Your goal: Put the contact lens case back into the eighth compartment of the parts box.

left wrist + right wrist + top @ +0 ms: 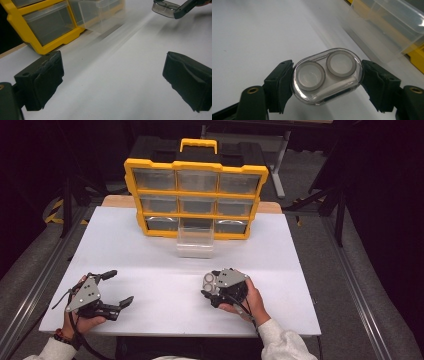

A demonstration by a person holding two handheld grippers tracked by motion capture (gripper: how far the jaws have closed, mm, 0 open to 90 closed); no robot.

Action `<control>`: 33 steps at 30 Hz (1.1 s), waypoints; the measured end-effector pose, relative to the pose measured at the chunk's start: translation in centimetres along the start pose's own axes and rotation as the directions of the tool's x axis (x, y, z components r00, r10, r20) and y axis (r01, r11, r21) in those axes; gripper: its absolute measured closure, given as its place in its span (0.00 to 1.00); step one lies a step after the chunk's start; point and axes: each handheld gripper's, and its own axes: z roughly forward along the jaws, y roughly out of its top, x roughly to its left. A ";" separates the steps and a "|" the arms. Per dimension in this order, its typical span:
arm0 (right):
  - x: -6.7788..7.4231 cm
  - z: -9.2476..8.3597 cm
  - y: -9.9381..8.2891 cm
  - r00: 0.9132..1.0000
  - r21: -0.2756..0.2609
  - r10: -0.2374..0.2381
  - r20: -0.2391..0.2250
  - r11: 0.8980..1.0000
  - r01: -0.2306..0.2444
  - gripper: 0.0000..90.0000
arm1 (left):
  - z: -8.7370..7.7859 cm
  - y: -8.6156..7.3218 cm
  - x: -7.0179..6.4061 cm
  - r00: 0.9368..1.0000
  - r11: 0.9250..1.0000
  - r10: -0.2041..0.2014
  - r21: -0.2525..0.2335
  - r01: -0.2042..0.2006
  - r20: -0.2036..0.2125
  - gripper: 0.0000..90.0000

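Observation:
My right gripper (215, 285) is shut on a clear oval case (327, 75) with two round wells, held above the white table (165, 265); the case (214, 281) shows at centre right in the high view and far off as a clear case (165, 8) in the left gripper view. My left gripper (117, 288) rests near the table's front left, jaws wide open with nothing between them; its pads (46, 80) frame bare table. A yellow drawer organiser (196, 197) stands at the back, with one clear drawer (195, 240) pulled out at its bottom middle.
The organiser has a yellow carrying handle (198, 143) and several clear drawers. A wooden strip (119, 200) edges the table's far side. Dark floor and metal rails (30, 285) flank the table.

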 end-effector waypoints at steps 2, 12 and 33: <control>-0.2 -0.3 0.1 1.000 -0.010 0.007 0.005 1.000 -0.007 0.32 | 0.0 0.0 0.0 1.000 1.000 -0.001 0.001 0.001 0.000 0.05; -1.1 -1.8 0.5 0.998 -0.062 0.021 0.060 0.998 -0.017 0.32 | 0.0 0.0 0.0 1.000 1.000 0.001 -0.004 -0.001 -0.006 0.05; -3.6 -3.5 2.7 0.988 -0.166 0.049 0.150 0.986 -0.024 0.32 | 0.0 -0.1 0.1 1.000 1.000 -0.021 -0.007 0.020 -0.011 0.05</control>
